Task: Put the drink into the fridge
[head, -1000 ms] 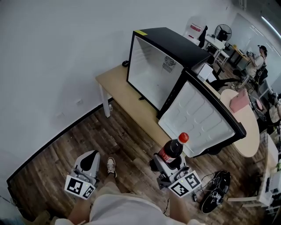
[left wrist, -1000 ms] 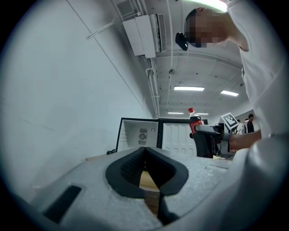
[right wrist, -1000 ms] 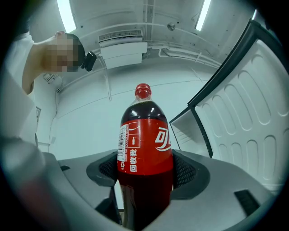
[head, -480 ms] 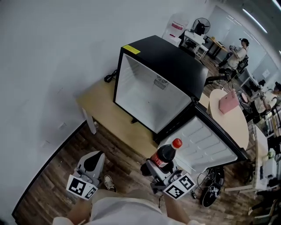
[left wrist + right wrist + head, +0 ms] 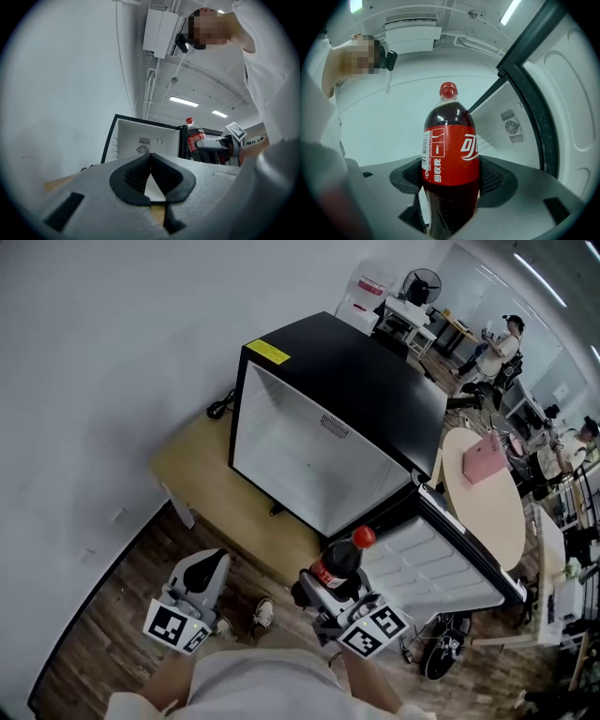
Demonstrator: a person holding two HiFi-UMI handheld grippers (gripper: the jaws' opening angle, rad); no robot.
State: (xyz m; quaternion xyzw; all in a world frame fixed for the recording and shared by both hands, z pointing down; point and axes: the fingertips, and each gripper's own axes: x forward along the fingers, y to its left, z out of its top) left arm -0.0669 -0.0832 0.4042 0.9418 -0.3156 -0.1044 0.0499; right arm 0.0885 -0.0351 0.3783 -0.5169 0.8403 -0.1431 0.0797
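Now I am holding the tall cola bottle with the red cap and red label [image 5: 450, 159] in my right claw [image 5: 325, 594]. The two black pads are squeezing it on both sides, low on its body, so it is standing straight up with the cap on top. I think this is a good way to hold it. The drink is heavy down low, so it should not tip out of the grip.

The bottle is up in the air, near the open front of the small black fridge with the white inside [image 5: 361, 381]. It is not in the fridge yet. The fridge is sitting on a light wooden table [image 5: 199, 474] by the wall. Its door with the white lining [image 5: 441, 563] is standing wide open on the right, so the way in is free. The inside is looking bare to me, and I cannot make out any shelf.

My left claw [image 5: 151, 159] is clenched with nothing in it, and its pads are touching at the tips. It is off to the left, apart from the bottle, so it is not getting in the way.

I am guessing the next part is reaching the bottle in through the opening and setting it down inside. The bottle is tall, so the cap could bump the top edge.
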